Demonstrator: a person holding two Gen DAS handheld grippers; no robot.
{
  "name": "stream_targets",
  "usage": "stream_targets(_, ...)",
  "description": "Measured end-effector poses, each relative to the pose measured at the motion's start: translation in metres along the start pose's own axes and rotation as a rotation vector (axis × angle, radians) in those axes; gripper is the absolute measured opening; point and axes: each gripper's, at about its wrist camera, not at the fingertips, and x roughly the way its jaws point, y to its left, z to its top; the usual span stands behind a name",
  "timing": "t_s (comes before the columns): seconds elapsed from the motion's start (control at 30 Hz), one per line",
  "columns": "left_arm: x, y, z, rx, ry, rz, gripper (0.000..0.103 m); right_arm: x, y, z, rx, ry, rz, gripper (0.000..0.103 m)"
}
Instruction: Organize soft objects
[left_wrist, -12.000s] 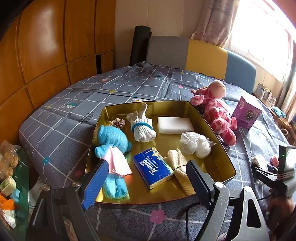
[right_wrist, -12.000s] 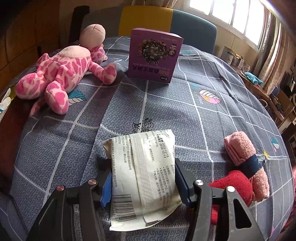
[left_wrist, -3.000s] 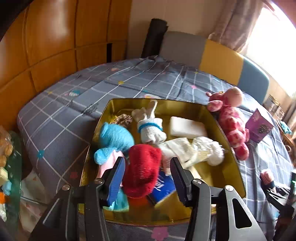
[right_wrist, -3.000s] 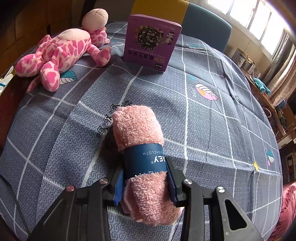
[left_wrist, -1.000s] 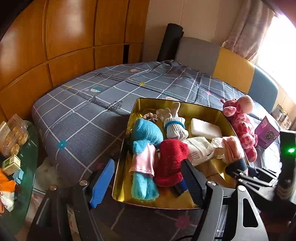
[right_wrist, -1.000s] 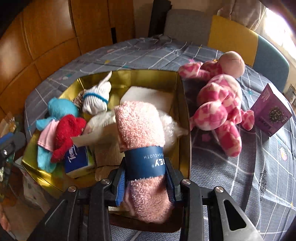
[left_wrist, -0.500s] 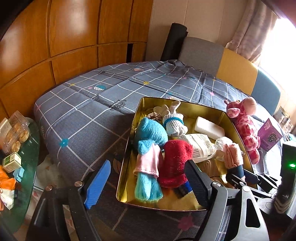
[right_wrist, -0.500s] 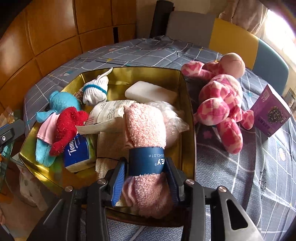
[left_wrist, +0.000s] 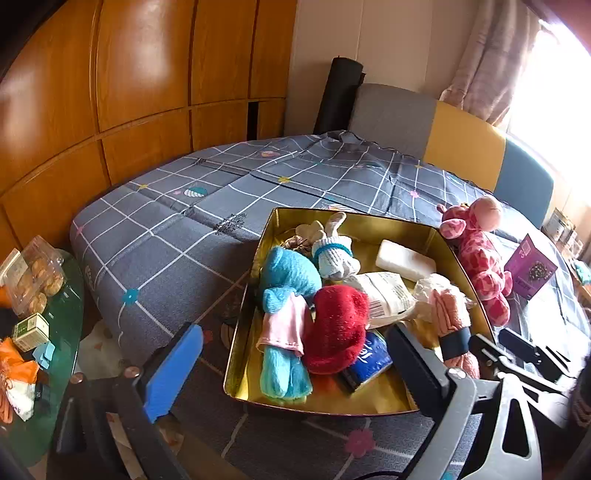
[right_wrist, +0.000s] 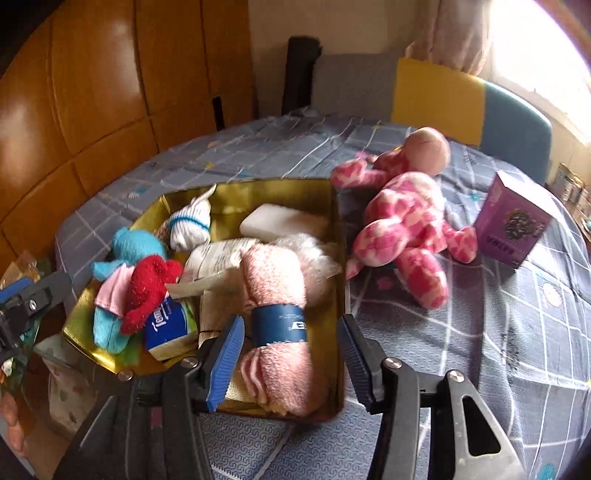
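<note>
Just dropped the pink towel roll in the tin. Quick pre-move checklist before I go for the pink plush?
1. Right gripper open, clear of the pink towel roll: ok.
2. Roll inside the gold tin: ok, near end lies by the front wall.
3. Left gripper open and empty: ok.
4. Pink plush on the bedspread, outside the tin: ok, unobstructed.
5. Purple box beside the plush's leg: cannot tell if touching.
6. Room in the tin for the plush: not ok, crowded.
</note>
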Motion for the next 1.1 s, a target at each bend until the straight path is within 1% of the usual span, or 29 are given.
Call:
stream_targets(0.17, -0.007, -0.010, -0.003, 0.024, -0.013, -0.002, 0.103, -0.016, -0.013, -0.005, 0.053, -0.044, -0.056, 0.054)
stream_targets(0.47, -0.016, -0.031, -0.012, 0.072, -0.018, -0.005, 0.103, -0.032, -0.030, -0.017, 0.081, -0.073, -0.123, 0.054)
stream_targets(0.7, -0.023, -0.041, -0.014, 0.097, -0.044, -0.007, 0.103, -0.038, -0.032, -0.020, 0.083, -0.085, -0.134, 0.054)
stream_targets(1.1, -0.022, -0.043, -0.016, 0.102, -0.034, -0.001, 0.103, -0.038, -0.031, -0.021, 0.083, -0.084, -0.132, 0.054)
